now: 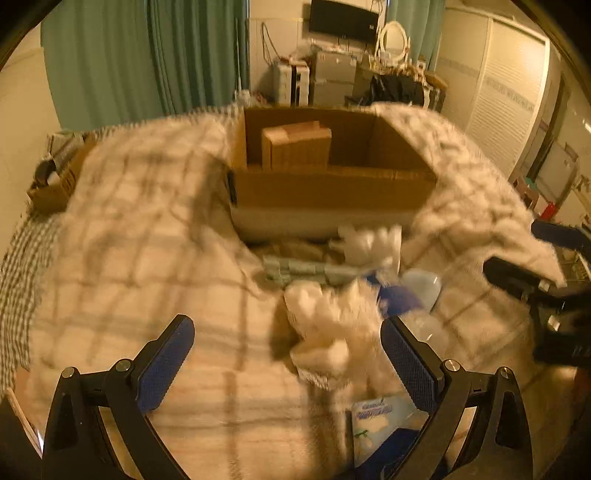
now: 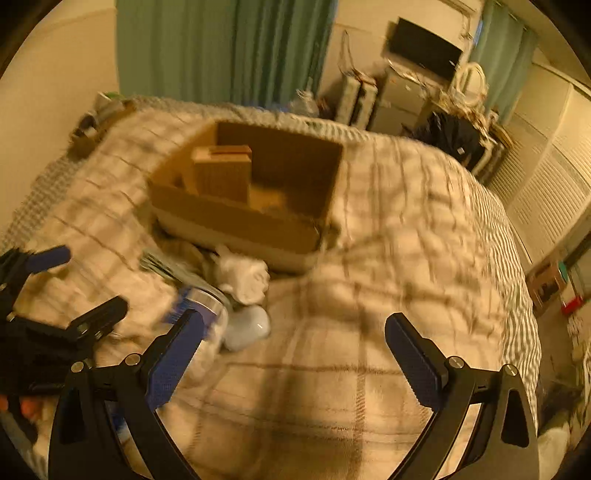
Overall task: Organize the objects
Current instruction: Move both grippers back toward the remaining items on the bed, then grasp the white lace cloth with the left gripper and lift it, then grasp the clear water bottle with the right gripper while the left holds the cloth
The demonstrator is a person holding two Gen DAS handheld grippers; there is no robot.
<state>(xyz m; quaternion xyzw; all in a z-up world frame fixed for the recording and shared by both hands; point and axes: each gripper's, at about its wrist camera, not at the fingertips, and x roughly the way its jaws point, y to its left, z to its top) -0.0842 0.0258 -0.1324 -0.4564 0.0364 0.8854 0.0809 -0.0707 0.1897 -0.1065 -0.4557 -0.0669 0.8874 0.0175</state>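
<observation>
Small clutter pile sits on the bed, just in front of the open brown cardboard box [image 1: 325, 184]: a fluffy white crumpled cloth piece [image 1: 332, 332] nearest the left camera, a second white crumpled cloth [image 1: 369, 243] closer to the box wall, a flat grey-green folded item [image 1: 295, 271] between them, and a translucent plastic bottle with a pale cap [image 1: 421, 284] lying on its side to the right. A blue-and-white printed packet [image 1: 380, 417] lies at the lower edge of the left view, under the near cloth; print is too blurred to read.

Inside the box, a smaller tan cardboard carton [image 1: 295, 147] stands upright against the back-left part; rest of the box floor is partly hidden.

Everything rests on a cream checked blanket [image 2: 351, 314] spread over the bed.

Left hand-held gripper [image 1: 288, 362]: jaws spread wide, blue pads apart, nothing clamped; the near white cloth sits between the fingers, close to the right one, contact unclear because of blur. Right hand-held gripper [image 2: 291, 358]: also released, jaws wide over bare blanket, its left finger just beside the bottle [image 2: 243, 328].

Beyond the bed: green curtains [image 1: 147, 55], a dark wall-mounted screen [image 1: 343, 20], and a white louvred wardrobe [image 1: 506, 92].
</observation>
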